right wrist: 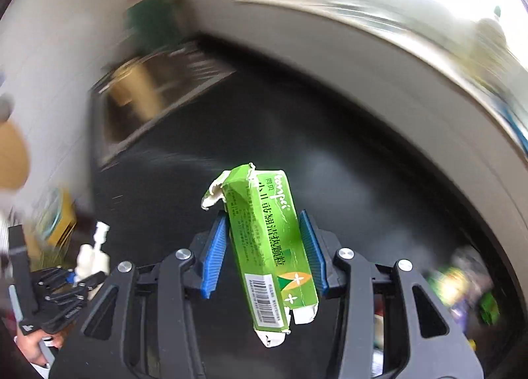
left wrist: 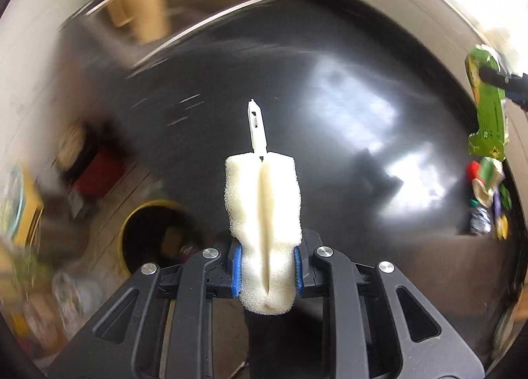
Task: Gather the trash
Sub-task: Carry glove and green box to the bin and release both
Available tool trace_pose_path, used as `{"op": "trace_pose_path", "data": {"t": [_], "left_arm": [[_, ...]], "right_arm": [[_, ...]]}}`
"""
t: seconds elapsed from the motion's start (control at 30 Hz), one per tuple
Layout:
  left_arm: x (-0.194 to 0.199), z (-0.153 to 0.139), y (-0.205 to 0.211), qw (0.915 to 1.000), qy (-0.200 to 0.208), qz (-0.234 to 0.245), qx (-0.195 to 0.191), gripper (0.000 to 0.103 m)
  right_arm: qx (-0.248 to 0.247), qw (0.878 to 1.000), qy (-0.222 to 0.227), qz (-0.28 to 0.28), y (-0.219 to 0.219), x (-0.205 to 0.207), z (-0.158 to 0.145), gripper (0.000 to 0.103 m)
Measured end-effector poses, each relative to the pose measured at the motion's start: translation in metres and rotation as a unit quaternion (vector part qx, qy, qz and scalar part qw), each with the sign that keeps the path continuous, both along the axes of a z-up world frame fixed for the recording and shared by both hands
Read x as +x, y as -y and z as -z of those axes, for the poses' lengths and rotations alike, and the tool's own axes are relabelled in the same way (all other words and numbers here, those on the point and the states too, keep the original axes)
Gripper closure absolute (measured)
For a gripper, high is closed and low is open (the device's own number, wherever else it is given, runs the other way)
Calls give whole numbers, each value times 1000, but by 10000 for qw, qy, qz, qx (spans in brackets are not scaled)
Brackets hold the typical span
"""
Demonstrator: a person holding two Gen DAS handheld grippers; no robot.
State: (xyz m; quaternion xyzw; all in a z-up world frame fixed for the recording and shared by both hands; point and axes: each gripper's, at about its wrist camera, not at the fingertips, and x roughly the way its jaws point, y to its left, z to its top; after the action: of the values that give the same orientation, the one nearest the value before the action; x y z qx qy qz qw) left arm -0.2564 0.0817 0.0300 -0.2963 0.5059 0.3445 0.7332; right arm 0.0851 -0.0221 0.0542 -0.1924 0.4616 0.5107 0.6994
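My left gripper (left wrist: 266, 263) is shut on a white sponge brush head (left wrist: 264, 214) with a thin white plastic stem (left wrist: 256, 128) sticking out forward. It is held above the dark countertop (left wrist: 330, 88). My right gripper (right wrist: 264, 253) is shut on a torn green carton (right wrist: 267, 240), held upright and slightly tilted. That carton (left wrist: 488, 105) and the right gripper show at the right edge of the left wrist view. The left gripper with the sponge (right wrist: 90, 257) shows at the lower left of the right wrist view. A yellow-rimmed bin (left wrist: 151, 237) with trash inside stands on the floor, lower left.
A pile of small trash (left wrist: 488, 201), with a crushed bottle and wrappers, lies at the counter's right side, blurred in the right wrist view (right wrist: 462, 286). A steel sink (left wrist: 184, 16) sits at the far left of the counter. A red box (left wrist: 95, 171) stands on the floor.
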Motion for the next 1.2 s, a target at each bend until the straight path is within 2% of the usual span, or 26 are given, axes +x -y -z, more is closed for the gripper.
{"op": "trace_pose_path", "data": {"t": [0.1,0.2,0.27,0.4,0.5,0.6,0.77,0.9,0.93,0.97,1.0,1.03,1.07,1.13,1.2], "left_arm": [[-72,12,-15,9966,-34,-814,-128,81],[-134,26,-25,9876,-44,-1551,-233,81],[-163,36,-30,9809,-16,-1920,-314,81],[-207,66,-37,9670,69,-2490,-537,81],[-222,93,-43,9583,130,-2766,-710,81],[-236,117,-49,9515,192,-2944,-871,81],[-236,147,-54,9463,255,-3043,-1063,81],[-231,154,-57,9477,247,-3007,-1043,79],[-231,154,-58,9477,217,-3015,-1022,72],[-231,153,-59,9478,196,-3019,-1006,52],[-232,148,-59,9471,149,-3074,-912,38],[-235,142,-58,9461,73,-3157,-723,15],[-237,134,-55,9451,42,-3224,-532,12],[-244,122,-53,9428,30,-3308,-417,11],[-251,111,-50,9377,-38,-3461,-312,8]], "right_arm": [[72,9939,-96,-1100,-73,-88,-8,59],[-8,9770,-329,-2109,-127,-177,-6,59],[-171,9612,-395,-2725,-152,-236,5,59],[-577,9370,-460,-3414,-178,-311,44,59],[-820,9233,-623,-3699,-185,-348,75,59],[-1034,9140,-637,-3872,-187,-365,105,59],[-1312,9083,-641,-3920,-191,-375,139,59],[-1288,9062,-768,-3953,-190,-378,149,57],[-1233,9071,-858,-3933,-192,-378,150,54],[-1144,9080,-988,-3908,-192,-376,146,50],[-1060,9087,-1058,-3897,-193,-376,141,44],[-927,9100,-1095,-3889,-192,-373,134,29],[-747,9120,-1113,-3878,-190,-369,123,22],[-534,9129,-1200,-3865,-189,-360,103,20],[-255,9166,-1258,-3787,-188,-345,81,12]]}}
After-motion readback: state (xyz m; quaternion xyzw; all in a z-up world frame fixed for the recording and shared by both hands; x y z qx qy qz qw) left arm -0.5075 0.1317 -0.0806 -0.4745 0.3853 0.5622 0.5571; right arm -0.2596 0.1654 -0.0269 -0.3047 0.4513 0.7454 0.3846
